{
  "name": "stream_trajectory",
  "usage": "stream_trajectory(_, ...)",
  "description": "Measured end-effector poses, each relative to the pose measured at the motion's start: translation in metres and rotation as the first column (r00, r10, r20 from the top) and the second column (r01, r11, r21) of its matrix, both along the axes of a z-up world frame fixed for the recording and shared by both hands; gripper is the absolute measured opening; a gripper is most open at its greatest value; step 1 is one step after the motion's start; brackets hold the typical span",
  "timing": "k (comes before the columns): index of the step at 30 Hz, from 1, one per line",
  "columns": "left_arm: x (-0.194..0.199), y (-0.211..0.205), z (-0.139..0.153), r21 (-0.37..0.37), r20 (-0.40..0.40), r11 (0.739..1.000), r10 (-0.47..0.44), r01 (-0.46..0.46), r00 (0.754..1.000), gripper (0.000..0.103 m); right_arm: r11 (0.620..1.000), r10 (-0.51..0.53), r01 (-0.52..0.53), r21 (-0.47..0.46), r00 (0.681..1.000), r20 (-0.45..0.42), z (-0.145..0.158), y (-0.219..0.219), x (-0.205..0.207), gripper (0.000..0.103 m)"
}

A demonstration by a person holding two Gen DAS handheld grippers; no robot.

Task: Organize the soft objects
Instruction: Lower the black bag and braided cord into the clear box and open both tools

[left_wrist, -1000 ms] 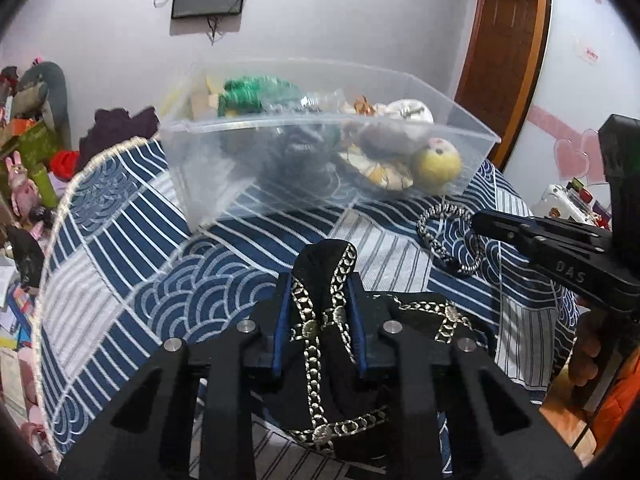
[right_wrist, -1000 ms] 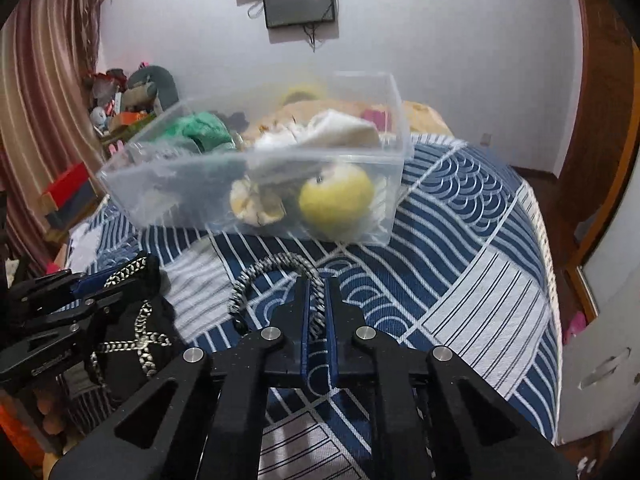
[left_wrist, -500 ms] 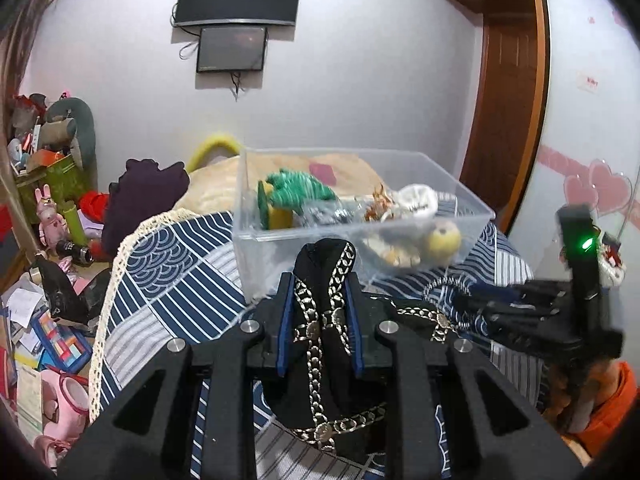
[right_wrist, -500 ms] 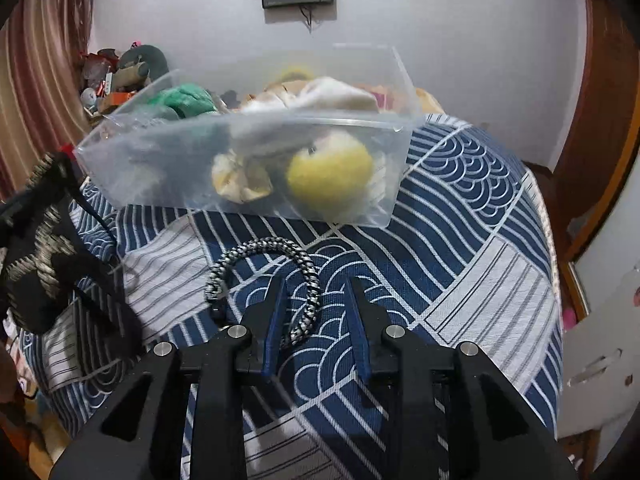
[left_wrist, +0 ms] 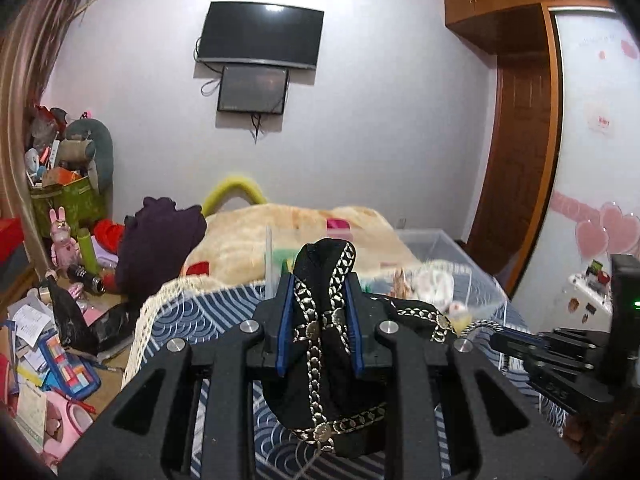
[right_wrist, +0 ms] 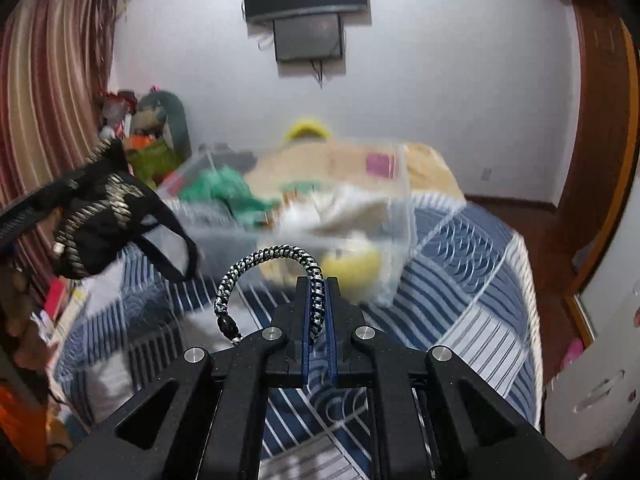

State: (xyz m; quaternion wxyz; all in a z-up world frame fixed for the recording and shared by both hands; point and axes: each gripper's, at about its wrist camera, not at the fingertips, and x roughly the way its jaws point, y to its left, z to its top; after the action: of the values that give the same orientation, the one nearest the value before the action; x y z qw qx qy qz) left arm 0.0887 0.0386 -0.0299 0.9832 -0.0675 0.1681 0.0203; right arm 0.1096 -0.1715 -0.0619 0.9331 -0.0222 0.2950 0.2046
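Observation:
My left gripper (left_wrist: 320, 280) is shut on a black cloth piece with gold chain trim (left_wrist: 324, 344) and holds it lifted above the bed; it also shows in the right wrist view (right_wrist: 96, 224). My right gripper (right_wrist: 318, 284) is shut on a black-and-white braided cord loop (right_wrist: 276, 260), raised off the blue patterned bedspread (right_wrist: 460, 280). A clear plastic bin (right_wrist: 400, 208) with a green plush, a yellow ball and other soft items stands ahead of both; it also shows in the left wrist view (left_wrist: 452, 248).
A beige blanket (left_wrist: 248, 232) and a dark purple cloth (left_wrist: 156, 236) lie behind the bin. Toys and clutter (left_wrist: 52, 320) cover the floor at left. A wooden door (left_wrist: 520, 160) is at right. The bed edge (right_wrist: 528, 280) drops off at right.
Both grippers have risen from the bedspread. The right gripper opened, then shut on the braided cord and lifted it. The left gripper still holds the black piece, higher now.

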Motion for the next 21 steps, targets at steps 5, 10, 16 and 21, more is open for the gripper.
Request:
stream_trajectory(5,0.014,0.003,0.012,-0.015,0.045,0.999,0.03,-0.03,0.999,0.024,0.999,-0.045,0.043,0.025,0.996,0.08,0.026,0.004,0.009,0.006)
stream_trajectory(10,0.031,-0.002,0.011,0.004,0.042,0.999,0.041,-0.041,0.998,0.025,0.998,-0.056,0.055,0.01,0.99,0.126,0.035,0.017,0.026,0.006)
stream_trajectory(16,0.058,-0.005,-0.001,-0.001,0.003,0.998,0.059,-0.059,0.998,0.025,0.998,-0.061,0.062,-0.01,0.994,0.094,0.025,0.03,0.045,0.006)
stream_trajectory(21,0.082,-0.011,-0.014,0.005,-0.045,0.997,0.071,-0.071,0.996,0.027,0.997,-0.071,0.072,-0.036,0.996,0.047,0.015,0.031,0.055,0.006)
